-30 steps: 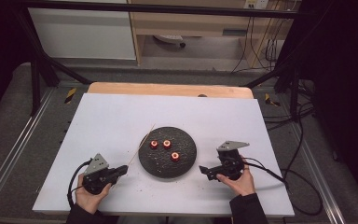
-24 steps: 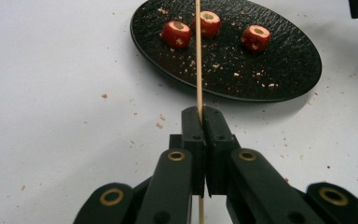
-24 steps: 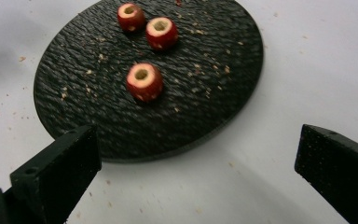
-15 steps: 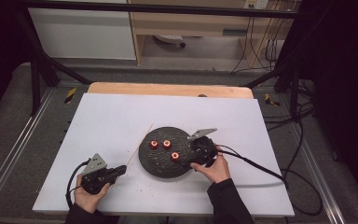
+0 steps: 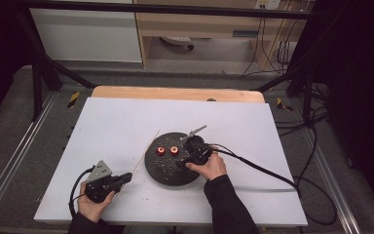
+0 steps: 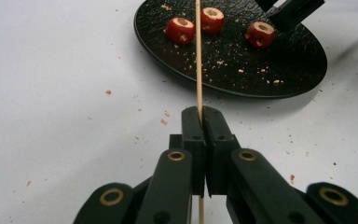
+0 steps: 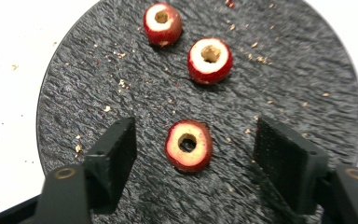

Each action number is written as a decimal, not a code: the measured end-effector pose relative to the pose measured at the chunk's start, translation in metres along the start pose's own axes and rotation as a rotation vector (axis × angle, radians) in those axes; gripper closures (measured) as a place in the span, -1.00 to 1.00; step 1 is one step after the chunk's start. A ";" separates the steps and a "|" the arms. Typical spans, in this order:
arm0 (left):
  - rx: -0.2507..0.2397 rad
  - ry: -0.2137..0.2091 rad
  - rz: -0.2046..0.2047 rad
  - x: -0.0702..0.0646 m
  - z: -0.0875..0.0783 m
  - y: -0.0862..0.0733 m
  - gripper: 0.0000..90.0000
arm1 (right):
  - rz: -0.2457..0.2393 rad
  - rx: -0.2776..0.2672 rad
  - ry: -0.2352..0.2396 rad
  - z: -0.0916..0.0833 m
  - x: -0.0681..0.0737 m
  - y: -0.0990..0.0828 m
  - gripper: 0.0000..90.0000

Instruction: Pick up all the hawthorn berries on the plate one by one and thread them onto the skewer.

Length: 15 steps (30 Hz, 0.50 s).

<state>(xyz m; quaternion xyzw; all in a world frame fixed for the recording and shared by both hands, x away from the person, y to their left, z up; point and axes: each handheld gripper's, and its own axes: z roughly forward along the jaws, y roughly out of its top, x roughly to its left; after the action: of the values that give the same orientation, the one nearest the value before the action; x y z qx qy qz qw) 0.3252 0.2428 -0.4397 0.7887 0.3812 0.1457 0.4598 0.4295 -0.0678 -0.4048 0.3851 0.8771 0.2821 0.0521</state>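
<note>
A black round plate (image 5: 165,171) holds three red cored fruit pieces. My right gripper (image 7: 193,140) hangs over the plate's right part. Its jaws have just been closing, and the nearest fruit piece (image 7: 188,144) lies between them with a gap on each side. The other two pieces (image 7: 162,23) (image 7: 209,53) lie farther off. My left gripper (image 6: 200,114) rests on the table left of the plate, shut on a thin wooden skewer (image 6: 198,56) that points over the plate's rim (image 6: 270,70). In the high view the skewer (image 5: 143,153) runs from the left gripper (image 5: 125,178) toward the plate.
The plate stands on a white table sheet (image 5: 117,122) strewn with small crumbs. A wooden strip (image 5: 175,93) edges the far side. The right gripper's cable (image 5: 253,165) trails off to the right across the sheet.
The right gripper has moved left from the table beside the plate to above it, now covering the third fruit piece in the high view, and its jaws stand narrower. The left gripper has stayed put.
</note>
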 end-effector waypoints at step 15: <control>0.003 0.003 0.006 0.000 0.001 0.000 0.96 | 0.102 0.079 0.032 0.013 -0.006 0.004 0.24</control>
<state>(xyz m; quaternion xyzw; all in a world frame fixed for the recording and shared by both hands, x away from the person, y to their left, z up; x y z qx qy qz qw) 0.3256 0.2416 -0.4402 0.7904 0.3798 0.1478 0.4574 0.4399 -0.0640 -0.4144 0.4266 0.8675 0.2556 0.0082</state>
